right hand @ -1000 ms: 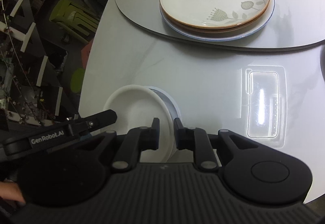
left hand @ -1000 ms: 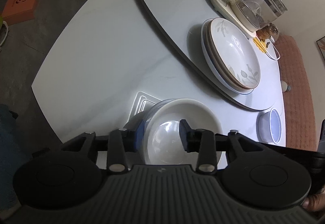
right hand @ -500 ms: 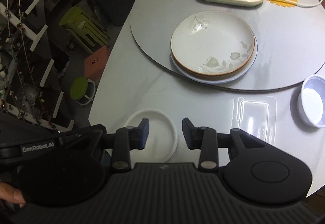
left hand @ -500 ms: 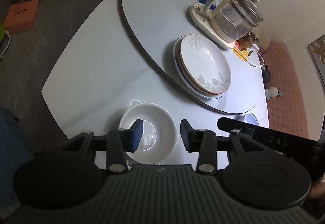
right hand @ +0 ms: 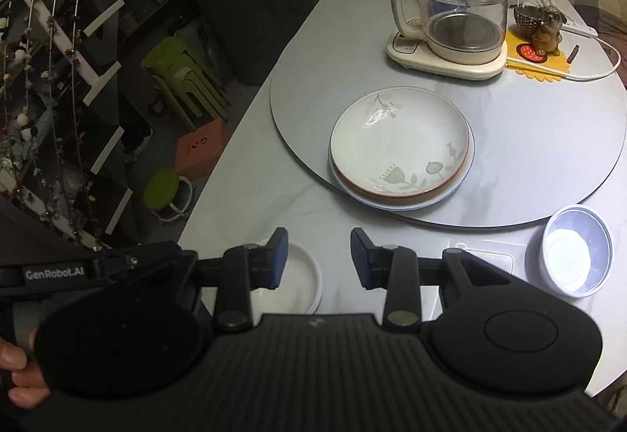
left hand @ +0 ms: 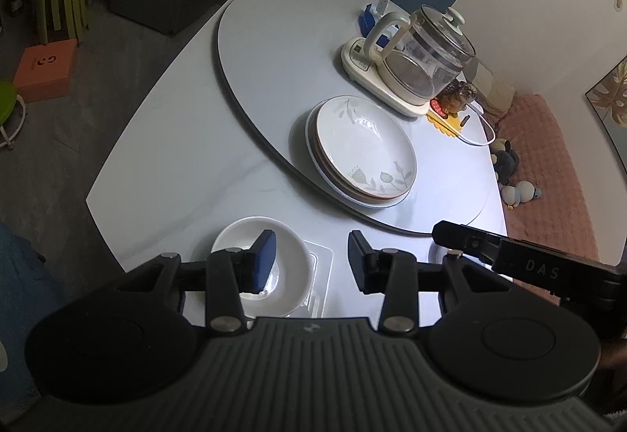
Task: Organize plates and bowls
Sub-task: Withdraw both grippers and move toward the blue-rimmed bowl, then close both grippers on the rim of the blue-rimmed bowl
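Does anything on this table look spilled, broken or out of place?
Nothing looks spilled or broken. The floral plates sit neatly stacked on the turntable near the glass kettle. Only the white bowl and the pale blue bowl stand apart at the table's near edge, not yet stacked.

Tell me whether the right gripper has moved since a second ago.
Yes. The right gripper has lifted up and back from the white bowl; the bowl looks smaller below, and the kettle has come into view. Its fingers have just opened, empty.
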`<state>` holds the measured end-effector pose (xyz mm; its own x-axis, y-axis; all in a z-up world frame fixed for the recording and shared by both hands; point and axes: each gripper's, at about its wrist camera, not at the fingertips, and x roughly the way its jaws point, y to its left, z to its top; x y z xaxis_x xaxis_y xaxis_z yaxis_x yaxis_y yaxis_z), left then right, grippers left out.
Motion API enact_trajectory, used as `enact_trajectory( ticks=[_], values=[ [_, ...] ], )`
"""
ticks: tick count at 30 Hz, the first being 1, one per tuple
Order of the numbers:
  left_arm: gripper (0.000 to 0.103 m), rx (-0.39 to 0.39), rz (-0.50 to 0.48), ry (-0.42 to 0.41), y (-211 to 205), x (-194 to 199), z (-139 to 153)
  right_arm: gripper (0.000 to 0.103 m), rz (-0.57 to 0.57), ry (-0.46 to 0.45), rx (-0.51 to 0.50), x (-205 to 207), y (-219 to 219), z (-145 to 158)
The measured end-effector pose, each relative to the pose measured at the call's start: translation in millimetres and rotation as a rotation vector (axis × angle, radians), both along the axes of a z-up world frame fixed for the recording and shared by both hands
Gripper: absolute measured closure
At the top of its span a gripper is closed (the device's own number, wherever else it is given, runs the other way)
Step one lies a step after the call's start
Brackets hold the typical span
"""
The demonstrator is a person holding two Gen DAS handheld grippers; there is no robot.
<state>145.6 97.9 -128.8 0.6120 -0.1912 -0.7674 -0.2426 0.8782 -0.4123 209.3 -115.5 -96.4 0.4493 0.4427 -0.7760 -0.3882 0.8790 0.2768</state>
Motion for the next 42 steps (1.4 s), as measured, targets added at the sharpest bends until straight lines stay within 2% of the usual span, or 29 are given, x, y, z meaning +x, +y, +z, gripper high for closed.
enact_trajectory(
  ticks=[12, 27, 36, 42],
  values=[
    [0.058, 0.022, -0.014, -0.036, -57, 23, 11, 0.065, -0.01, -0.018, -0.03, 14, -49, 7],
    [0.058, 0.055, -0.063, 0.0, -140, 82, 5, 0.065, -0.03, -0.017, -0.058, 54, -121, 4],
    [0.058, 0.051, -0.121, 0.052, -194, 128, -14, 0.065, -0.072, -0.001, -0.089, 78, -178, -7],
    [0.057, 0.032, -0.152, 0.134, -225, 160, -45, 0.065, -0.104, 0.034, -0.117, 93, -220, -25]
  ],
)
